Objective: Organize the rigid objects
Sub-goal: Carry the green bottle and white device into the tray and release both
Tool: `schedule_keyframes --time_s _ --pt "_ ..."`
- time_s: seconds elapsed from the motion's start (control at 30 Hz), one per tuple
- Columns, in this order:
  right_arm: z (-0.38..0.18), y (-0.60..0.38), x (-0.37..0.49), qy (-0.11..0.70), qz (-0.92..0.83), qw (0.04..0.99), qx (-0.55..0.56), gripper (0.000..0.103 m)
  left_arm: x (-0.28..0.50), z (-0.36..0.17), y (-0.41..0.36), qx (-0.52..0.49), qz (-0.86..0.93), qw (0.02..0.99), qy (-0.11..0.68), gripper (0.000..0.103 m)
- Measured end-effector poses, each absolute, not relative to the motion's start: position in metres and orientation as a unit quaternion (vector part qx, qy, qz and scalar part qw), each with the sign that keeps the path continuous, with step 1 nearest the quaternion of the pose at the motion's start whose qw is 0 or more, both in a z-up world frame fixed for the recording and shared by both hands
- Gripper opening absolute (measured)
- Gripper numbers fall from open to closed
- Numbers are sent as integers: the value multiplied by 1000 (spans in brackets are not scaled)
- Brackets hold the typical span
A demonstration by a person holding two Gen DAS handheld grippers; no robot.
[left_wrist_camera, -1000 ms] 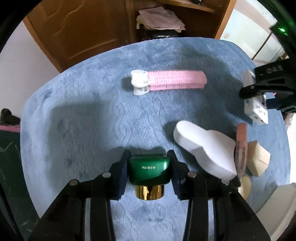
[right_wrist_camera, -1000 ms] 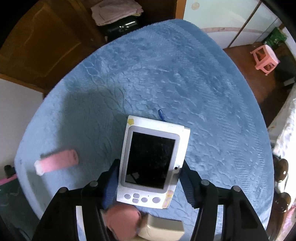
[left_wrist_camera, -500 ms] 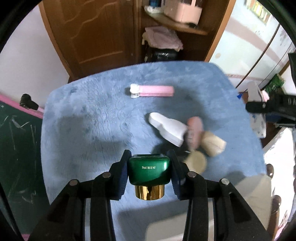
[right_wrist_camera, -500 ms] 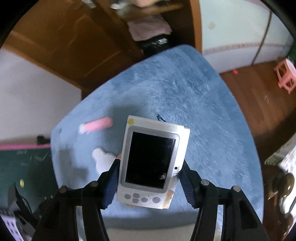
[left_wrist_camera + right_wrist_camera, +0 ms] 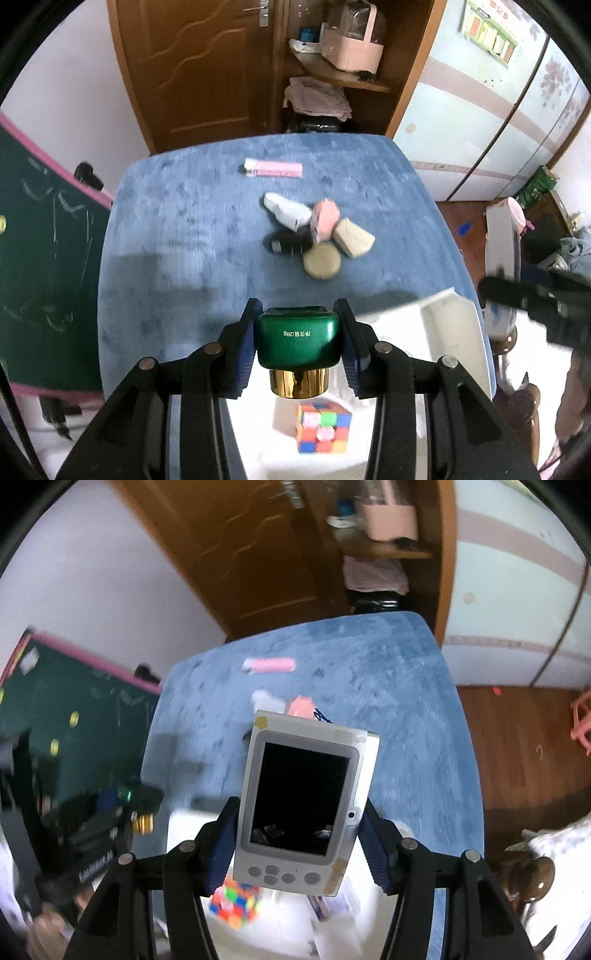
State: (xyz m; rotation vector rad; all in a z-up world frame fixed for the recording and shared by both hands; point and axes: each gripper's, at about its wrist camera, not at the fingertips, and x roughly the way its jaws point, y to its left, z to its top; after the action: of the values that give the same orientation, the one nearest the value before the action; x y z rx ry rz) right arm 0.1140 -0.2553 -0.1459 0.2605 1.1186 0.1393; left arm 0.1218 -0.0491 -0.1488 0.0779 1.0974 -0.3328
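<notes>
Left gripper (image 5: 298,345) around green jar (image 5: 297,341)

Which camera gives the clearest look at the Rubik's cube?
Left wrist view: the Rubik's cube sits unobstructed below the green jar. In the right wrist view it's blurred, partly behind the handheld device.

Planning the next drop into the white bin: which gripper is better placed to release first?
Left, probably. The left gripper holds the green jar above the white bin, over the puzzle cube. The right gripper with the handheld device appears nearer the bin's edge.
</notes>
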Motion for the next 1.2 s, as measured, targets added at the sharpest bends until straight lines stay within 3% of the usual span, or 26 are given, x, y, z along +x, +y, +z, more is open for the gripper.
schedule_keyframes --time_s 0.57,1.2 --pt "-273 -196 13 634 125 760 68 61 86 -237 -42 27 -101 813 573 43" --pt "-317 -168 6 670 138 728 42 61 97 -272 -52 37 -92 805 586 43"
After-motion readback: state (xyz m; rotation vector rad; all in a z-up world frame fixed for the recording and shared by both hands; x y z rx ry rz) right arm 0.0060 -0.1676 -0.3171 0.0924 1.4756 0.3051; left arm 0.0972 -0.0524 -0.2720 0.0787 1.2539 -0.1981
